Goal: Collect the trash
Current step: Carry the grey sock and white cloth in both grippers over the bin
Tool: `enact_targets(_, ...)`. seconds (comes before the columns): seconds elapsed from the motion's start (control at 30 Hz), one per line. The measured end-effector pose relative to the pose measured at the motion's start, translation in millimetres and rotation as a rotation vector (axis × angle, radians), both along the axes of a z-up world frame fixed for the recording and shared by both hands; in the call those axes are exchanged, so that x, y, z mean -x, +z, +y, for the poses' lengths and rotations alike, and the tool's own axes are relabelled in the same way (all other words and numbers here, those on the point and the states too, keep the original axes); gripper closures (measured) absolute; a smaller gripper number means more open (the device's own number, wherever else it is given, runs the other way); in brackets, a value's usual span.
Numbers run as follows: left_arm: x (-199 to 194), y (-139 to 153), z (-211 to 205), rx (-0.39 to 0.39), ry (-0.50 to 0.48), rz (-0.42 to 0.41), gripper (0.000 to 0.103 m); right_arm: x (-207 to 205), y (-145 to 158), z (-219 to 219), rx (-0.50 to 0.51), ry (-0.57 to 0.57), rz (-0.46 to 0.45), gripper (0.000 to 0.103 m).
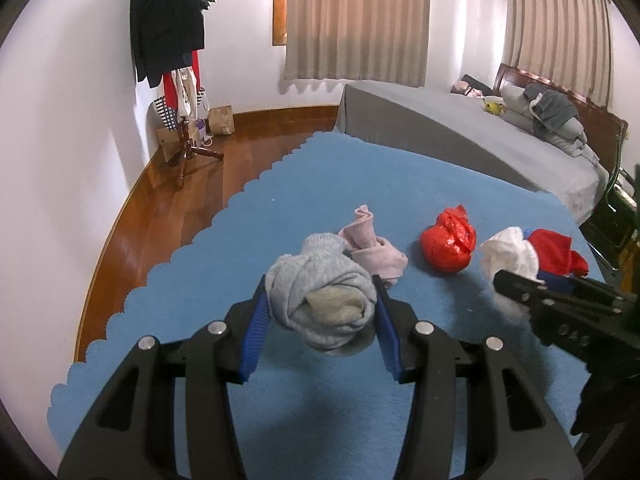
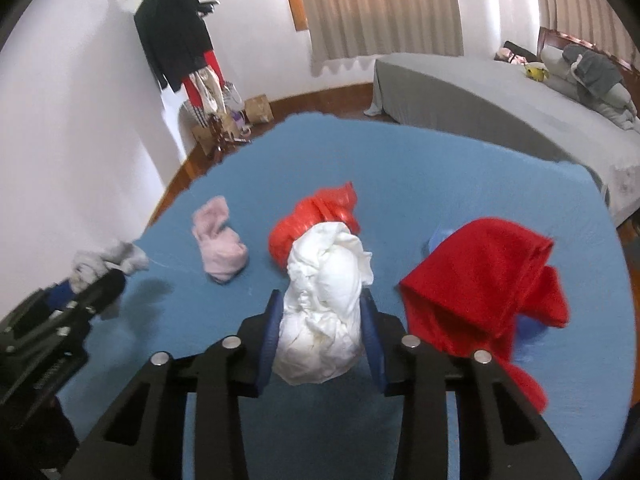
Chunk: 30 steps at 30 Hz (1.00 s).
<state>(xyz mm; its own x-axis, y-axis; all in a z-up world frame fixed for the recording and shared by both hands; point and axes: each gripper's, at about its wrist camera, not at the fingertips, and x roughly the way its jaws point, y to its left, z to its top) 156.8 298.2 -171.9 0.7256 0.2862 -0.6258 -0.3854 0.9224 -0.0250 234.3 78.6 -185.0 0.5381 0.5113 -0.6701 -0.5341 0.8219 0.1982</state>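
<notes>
My left gripper (image 1: 320, 300) is shut on a balled grey sock (image 1: 320, 300) and holds it above the blue cloth (image 1: 240, 240). My right gripper (image 2: 320, 320) is shut on a crumpled white wad (image 2: 324, 316), also lifted. A pink sock (image 1: 374, 248) lies behind the grey one; it also shows in the right wrist view (image 2: 220, 244). A crumpled red plastic bag (image 1: 450, 242) lies mid-table, partly hidden behind the white wad in the right wrist view (image 2: 320, 212). A red cloth (image 2: 488, 284) lies to the right over something blue.
The blue cloth's scalloped edge (image 1: 160, 268) drops to a wooden floor (image 1: 192, 184) on the left. A grey bed (image 1: 460, 136) stands behind the table. A coat stand (image 1: 172, 40) with clothes stands in the far left corner, with a paper bag (image 1: 221, 120) beside it.
</notes>
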Motion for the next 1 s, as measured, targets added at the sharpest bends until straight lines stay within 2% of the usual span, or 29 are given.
enact_targets(0.43,14,31,-43,-0.025,-0.057,-0.030,0.056,26,48,-57,-0.064,-0.069,-0.041,0.065)
enact_targets(1.0,27,76,-133,-0.012,-0.234,-0.102,0.056,74,107,-156,-0.120,-0.192,-0.125,0.065)
